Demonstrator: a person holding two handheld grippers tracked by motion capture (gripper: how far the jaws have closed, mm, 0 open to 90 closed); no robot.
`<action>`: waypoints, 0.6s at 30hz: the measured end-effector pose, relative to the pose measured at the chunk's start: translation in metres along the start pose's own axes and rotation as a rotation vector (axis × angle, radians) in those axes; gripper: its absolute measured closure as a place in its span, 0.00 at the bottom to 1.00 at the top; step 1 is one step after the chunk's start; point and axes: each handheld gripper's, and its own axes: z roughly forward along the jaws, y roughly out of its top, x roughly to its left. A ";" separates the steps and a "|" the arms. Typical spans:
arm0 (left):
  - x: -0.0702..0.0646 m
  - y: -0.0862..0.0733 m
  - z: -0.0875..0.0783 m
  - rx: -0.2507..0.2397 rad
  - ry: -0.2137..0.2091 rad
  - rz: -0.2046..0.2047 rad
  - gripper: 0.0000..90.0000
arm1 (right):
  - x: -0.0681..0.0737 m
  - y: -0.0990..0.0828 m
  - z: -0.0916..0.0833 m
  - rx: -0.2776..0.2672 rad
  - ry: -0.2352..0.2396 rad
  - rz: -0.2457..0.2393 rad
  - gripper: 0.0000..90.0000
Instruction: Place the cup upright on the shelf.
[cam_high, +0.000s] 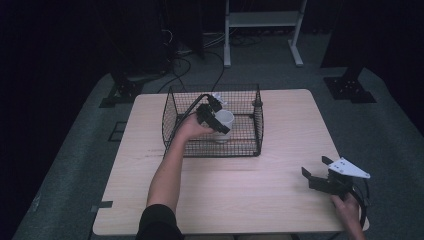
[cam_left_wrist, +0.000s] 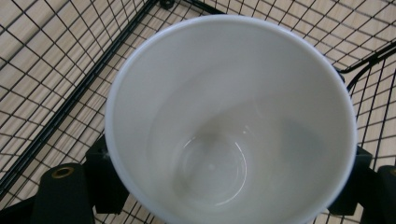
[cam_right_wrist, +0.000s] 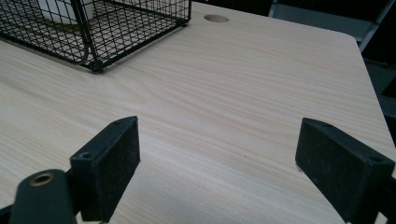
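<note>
**White cup held inside the wire basket**

The wooden table (cam_high: 240, 195) carries everything, pale grain running across it, with a round hole (cam_right_wrist: 216, 18) near its far edge that the right gripper view picks up. No brand, label or writing can be read on anything in the three views.

On the table's far half stands the black wire basket (cam_high: 172, 117), open at the top. The high view shows its four mesh walls and the person's left forearm (cam_high: 167, 172) reaching over the near wall into it. The right gripper view catches one corner of the basket (cam_right_wrist: 91, 63) and a pale shape behind the mesh.

Inside the basket is the white cup (cam_high: 223, 125), upright. The left gripper view looks straight down into its mouth (cam_left_wrist: 224, 140): a bare, glossy inside, with the basket's mesh floor around it.

The left gripper (cam_high: 214, 121) pinches the cup, one black jaw at each side of its wall just under the rim.

The right gripper (cam_high: 316, 172) rests near the table's right front corner, well apart from the basket, held by the right hand (cam_high: 347, 207). Its jaws stand spread wide over bare wood.
</note>
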 end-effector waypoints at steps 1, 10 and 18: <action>0.000 0.000 0.000 0.003 0.003 0.000 0.22 | 0.000 0.000 0.000 0.001 0.000 0.001 0.15; -0.003 -0.002 -0.006 -0.018 0.014 -0.003 0.15 | 0.000 0.000 0.000 0.001 -0.002 0.002 0.15; -0.006 -0.004 -0.018 -0.050 0.030 -0.005 0.11 | 0.000 0.000 0.000 0.001 -0.003 0.001 0.15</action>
